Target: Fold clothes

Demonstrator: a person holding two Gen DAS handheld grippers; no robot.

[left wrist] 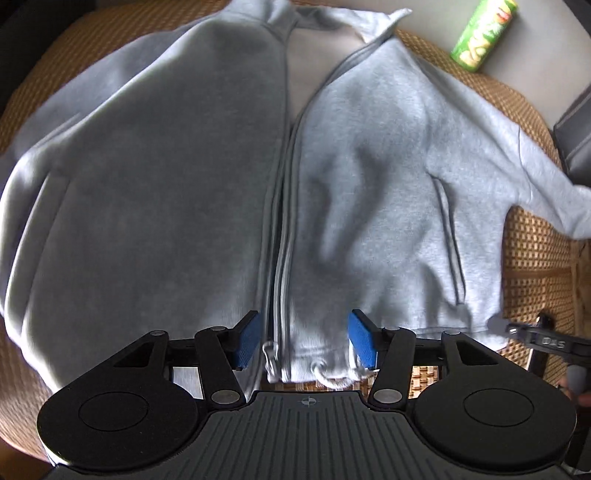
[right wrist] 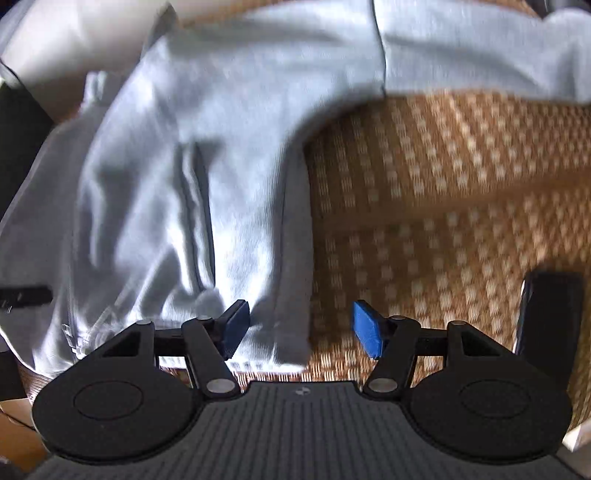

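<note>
The grey zip-up jacket (left wrist: pixel 207 177) lies spread flat, front up, over most of the woven mat (left wrist: pixel 532 258) that covers the surface, its collar toward the far edge and its hem along the near edge, with one sleeve (left wrist: pixel 546 192) trailing out toward the right edge. It looks like thick, soft fleece: light, limp, not slippery, and likely to sag and drag if lifted by a single point. The firm ribbed hem and the shoulder seams seem the best places to pinch, away from the zipper (left wrist: pixel 279 258) and the loose white drawstring (left wrist: pixel 332 376). The left hand-held gripper (left wrist: pixel 303 341) hangs over the hem with its jaws apart, straddling the zipper foot and clamping nothing. The right hand-held gripper (right wrist: pixel 301 330) is likewise spread and empty above the hem's right corner (right wrist: pixel 291 343). A green can (left wrist: pixel 484 33) lies near the far right corner.
</note>
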